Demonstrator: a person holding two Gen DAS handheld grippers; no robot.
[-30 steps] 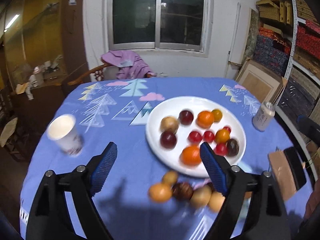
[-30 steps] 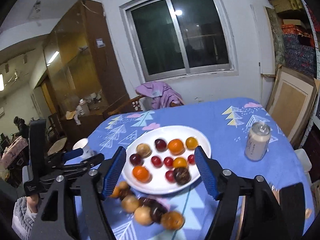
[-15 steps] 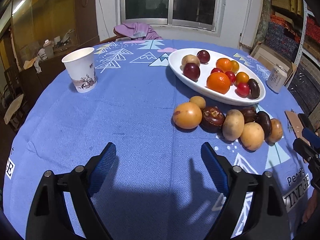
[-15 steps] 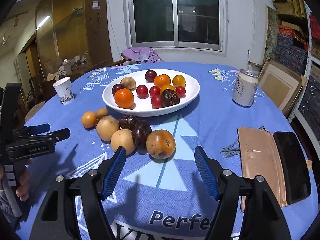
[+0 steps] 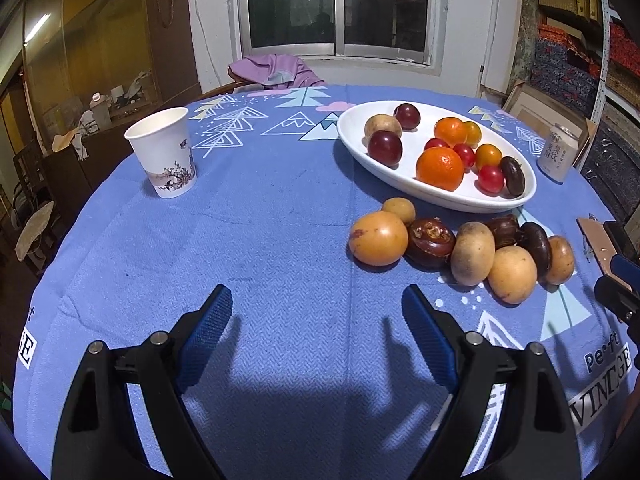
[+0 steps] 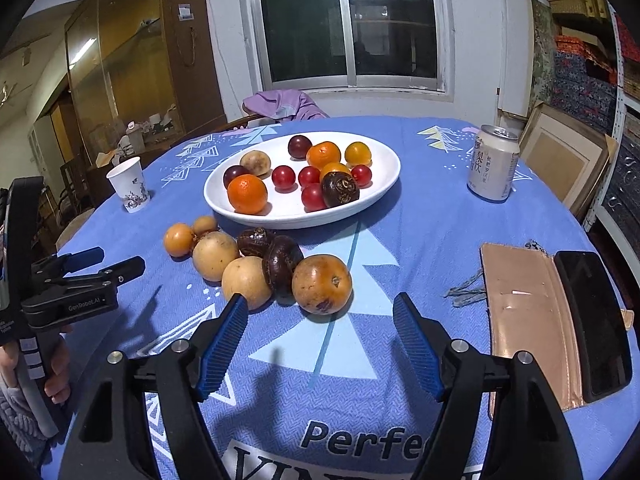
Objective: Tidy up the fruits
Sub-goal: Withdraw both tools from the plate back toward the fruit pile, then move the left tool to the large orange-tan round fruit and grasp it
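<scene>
A white oval plate [image 6: 384, 188] [image 5: 348, 136] holds oranges, red and dark plums and small tomatoes. In front of it several loose fruits lie in a row on the blue cloth: an orange-brown round fruit [image 6: 322, 284] [image 5: 378, 238], tan fruits [image 6: 246, 282] [image 5: 472, 253] and dark brown ones [image 6: 280, 262] [image 5: 430, 238]. My right gripper [image 6: 320, 316] is open and empty, just before the orange-brown fruit. My left gripper [image 5: 316, 308] is open and empty, low over bare cloth to the left of the row; it also shows in the right wrist view [image 6: 108, 266].
A paper cup [image 5: 164, 152] [image 6: 129, 185] stands at the left. A drink can [image 6: 493, 162] [image 5: 558, 152] stands right of the plate. A tan wallet [image 6: 528, 320] with a black phone [image 6: 596, 320] lies at the right. A chair with purple cloth [image 5: 276, 70] is behind the table.
Both grippers have come down from high above the table to low over the cloth, closer to the loose fruits. Both stay open. The fruits have not moved.
</scene>
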